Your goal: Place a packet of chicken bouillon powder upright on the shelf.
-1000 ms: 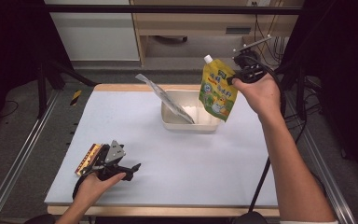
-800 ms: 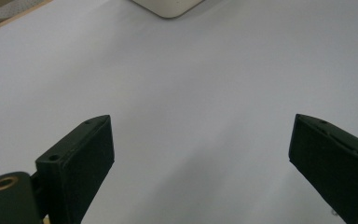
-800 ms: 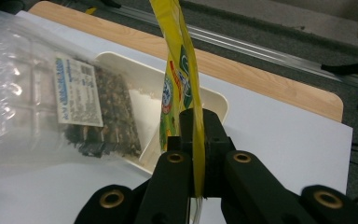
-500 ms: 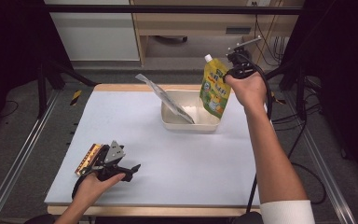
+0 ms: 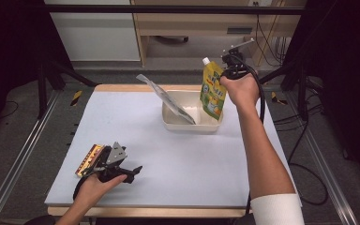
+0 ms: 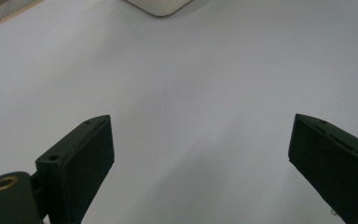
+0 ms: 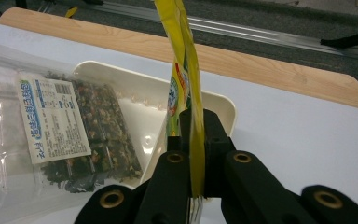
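At the near left of the white table [image 5: 168,154], the left gripper [image 5: 130,171] is rested in the hand, its jaws spread wide over bare surface with nothing between them. Just beside it, a small orange-and-black packet [image 5: 88,159] is seen. Farther right, a clear bag of dried food [image 7: 51,126] is propped in the cream tray [image 5: 187,123]. The yellow spouted pouch [image 5: 213,89] is clamped by its edge in the right gripper [image 7: 196,140], and is held upright over the tray's right end.

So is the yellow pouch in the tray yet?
Partly: yellow pouch hangs upright from the right gripper, its bottom dipping into the tray.
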The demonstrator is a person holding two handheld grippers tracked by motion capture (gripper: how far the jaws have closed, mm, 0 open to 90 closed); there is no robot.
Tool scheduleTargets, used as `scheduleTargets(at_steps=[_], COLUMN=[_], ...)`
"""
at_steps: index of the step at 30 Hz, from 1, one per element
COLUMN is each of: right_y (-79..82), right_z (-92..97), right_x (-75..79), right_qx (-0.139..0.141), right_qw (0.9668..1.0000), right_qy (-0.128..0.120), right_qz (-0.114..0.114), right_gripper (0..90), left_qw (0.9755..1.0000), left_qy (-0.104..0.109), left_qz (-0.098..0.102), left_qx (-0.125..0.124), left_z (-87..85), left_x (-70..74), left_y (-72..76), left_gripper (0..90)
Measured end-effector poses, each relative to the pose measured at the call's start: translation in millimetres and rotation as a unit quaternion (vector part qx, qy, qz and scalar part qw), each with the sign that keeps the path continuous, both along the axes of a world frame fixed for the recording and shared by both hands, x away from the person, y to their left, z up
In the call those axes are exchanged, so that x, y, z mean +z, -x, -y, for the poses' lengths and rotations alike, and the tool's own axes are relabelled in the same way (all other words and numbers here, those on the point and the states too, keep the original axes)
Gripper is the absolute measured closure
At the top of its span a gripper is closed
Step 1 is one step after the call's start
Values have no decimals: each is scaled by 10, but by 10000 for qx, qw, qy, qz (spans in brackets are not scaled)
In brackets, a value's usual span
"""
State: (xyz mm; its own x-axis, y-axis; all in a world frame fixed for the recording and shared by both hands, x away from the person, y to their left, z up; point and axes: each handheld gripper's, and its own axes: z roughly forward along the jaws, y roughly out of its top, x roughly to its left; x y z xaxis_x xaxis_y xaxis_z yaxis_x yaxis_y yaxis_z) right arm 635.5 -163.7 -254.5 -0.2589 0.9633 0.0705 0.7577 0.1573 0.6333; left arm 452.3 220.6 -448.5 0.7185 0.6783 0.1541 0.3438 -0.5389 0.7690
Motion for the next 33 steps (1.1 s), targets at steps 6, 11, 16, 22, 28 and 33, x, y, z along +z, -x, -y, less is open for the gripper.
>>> scheduleTargets(at_steps=[6, 11, 16, 22, 28, 33], right_y=[-46, -73, -96, -98, -98, -86], right_z=[-82, -159, -247, -358, -383, -397], right_x=[-17, -18, -10, -48, -103, -112], right_qx=[-26, 8, -6, 19, -46, -115], right_qw=[9999, 9999, 10000, 9999, 10000, 9998], right_qy=[98, 94, 92, 113, -9, -124], right_qz=[-26, -42, -39, 36, 67, 113], right_gripper=[900, 900, 900, 900, 900, 900], left_qw=[10000, 10000, 9999, 9999, 9999, 9998], left_qy=[-12, -33, -69, -101, -118, -147], left_qz=[-11, -26, -41, -46, -41, -31], left_qx=[-9, -34, -64, -80, -95, -117], left_z=[5, 19, 26, 27, 34, 35], left_x=[-7, -16, -19, -21, -24, -22], left_y=[-4, -3, -1, -2, -1, 0], left_gripper=[60, 60, 61, 61, 61, 61])
